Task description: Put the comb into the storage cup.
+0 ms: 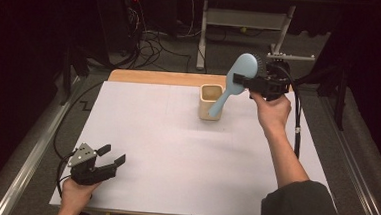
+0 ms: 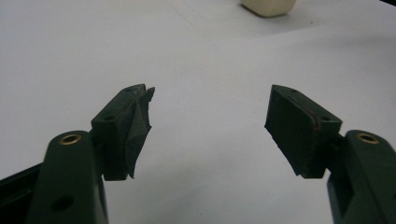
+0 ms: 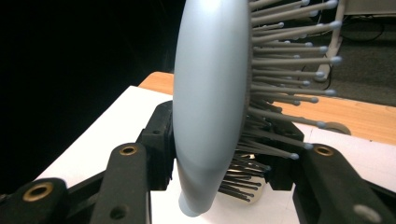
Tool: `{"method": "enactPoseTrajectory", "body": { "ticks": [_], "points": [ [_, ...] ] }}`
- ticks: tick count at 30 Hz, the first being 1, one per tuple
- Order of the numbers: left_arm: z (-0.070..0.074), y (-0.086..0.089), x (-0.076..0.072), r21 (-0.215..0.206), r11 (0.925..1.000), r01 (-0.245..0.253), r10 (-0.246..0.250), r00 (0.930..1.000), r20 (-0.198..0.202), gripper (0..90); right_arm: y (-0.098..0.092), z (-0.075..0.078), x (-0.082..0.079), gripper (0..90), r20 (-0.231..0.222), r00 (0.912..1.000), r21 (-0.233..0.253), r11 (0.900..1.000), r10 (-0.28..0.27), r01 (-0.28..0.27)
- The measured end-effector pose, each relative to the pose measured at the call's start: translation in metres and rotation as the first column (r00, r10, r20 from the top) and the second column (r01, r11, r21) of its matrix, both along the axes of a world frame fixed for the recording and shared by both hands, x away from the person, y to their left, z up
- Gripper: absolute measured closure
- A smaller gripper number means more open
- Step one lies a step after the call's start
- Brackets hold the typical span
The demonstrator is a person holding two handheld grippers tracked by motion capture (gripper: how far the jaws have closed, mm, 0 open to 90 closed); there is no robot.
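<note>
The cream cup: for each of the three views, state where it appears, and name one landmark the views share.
High view: the cream cup stands upper centre on the white sheet, behind the hairbrush handle.
Left gripper view: its base sits at the top edge, right of centre.
Right gripper view: a sliver below the bristles, probably the cup.
Shared landmark: the white sheet.

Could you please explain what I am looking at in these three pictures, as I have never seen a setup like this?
A person at a table holds a hand-operated claw in each hand. The high view looks down from above; the other two come from cameras riding on each claw. The right claw is shut on a blue hairbrush, gripping it near where head meets handle, with the handle pointing down at a cream cup. In the right gripper view the brush sits between the jaws. The left claw rests open near the table's front, holding nothing; its own view shows the gap.
</note>
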State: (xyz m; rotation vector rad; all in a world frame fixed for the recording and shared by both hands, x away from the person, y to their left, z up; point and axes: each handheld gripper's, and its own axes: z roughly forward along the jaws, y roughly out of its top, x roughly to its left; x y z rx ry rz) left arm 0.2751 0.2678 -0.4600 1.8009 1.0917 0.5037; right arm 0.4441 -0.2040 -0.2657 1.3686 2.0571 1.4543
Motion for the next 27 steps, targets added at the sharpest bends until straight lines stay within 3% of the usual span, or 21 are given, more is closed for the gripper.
{"method": "enactPoseTrajectory", "body": {
  "ticks": [16, 27],
  "points": [
    [0.000, -0.001, 0.000, 0.001, 0.9999, 0.014, -0.014, 0.9999, -0.010, 31.3, 0.015, 0.020, 0.014, 54.6, 0.025, 0.9995, -0.043, 0.999, -0.021, 0.022],
    [-0.001, -0.003, 0.001, 0.001, 0.9998, 0.022, -0.022, 0.9997, -0.010, 31.4, 0.014, 0.031, 0.021, 54.5, 0.050, 0.9968, -0.051, 0.997, -0.062, 0.064]
  ]
}}
